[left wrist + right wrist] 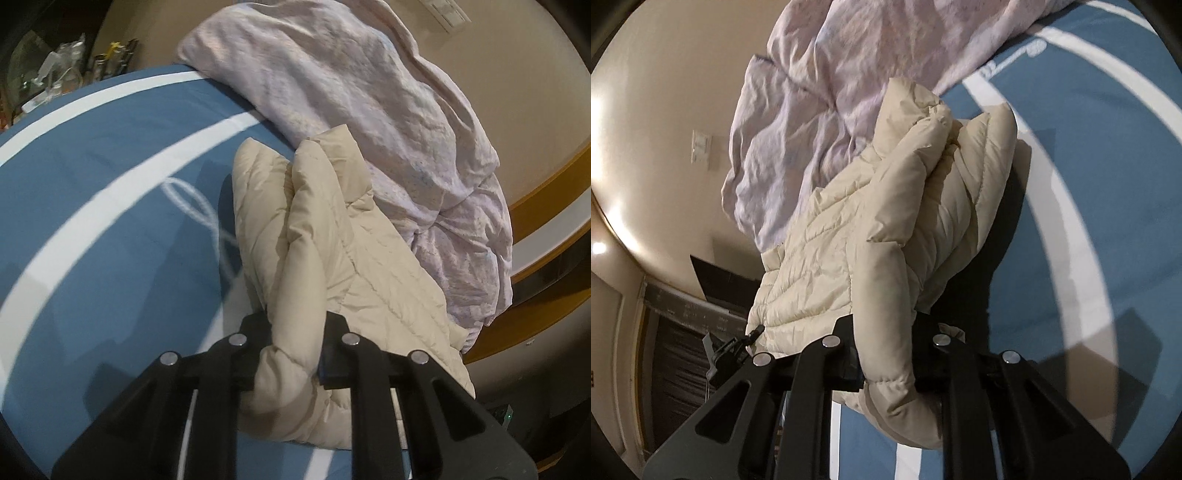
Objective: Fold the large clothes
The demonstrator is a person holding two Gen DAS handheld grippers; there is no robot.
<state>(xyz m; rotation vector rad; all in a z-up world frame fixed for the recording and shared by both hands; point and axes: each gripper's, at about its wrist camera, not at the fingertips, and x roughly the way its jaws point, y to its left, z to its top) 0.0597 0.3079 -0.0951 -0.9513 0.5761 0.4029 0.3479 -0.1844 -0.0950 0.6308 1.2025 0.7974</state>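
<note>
Closest in, the left claw (291, 350) pinches a thick roll of the cream puffer jacket (332, 266), and the right claw (890, 354) clamps another padded edge. Ahead of both, the jacket hangs bunched and doubled over the blue bedspread (92, 206). Judging by this, folding is midway; laying flat and squaring remain. Beyond lies a crumpled pink sheet (351, 92).

Dim warm indoor light, hard shadows, slight blur, heavy fisheye edge distortion.

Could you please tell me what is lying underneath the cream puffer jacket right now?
Under the cream puffer jacket lies the blue bedspread, with the pink quilt behind. Whatever sits directly beneath the jacket is covered.
</note>
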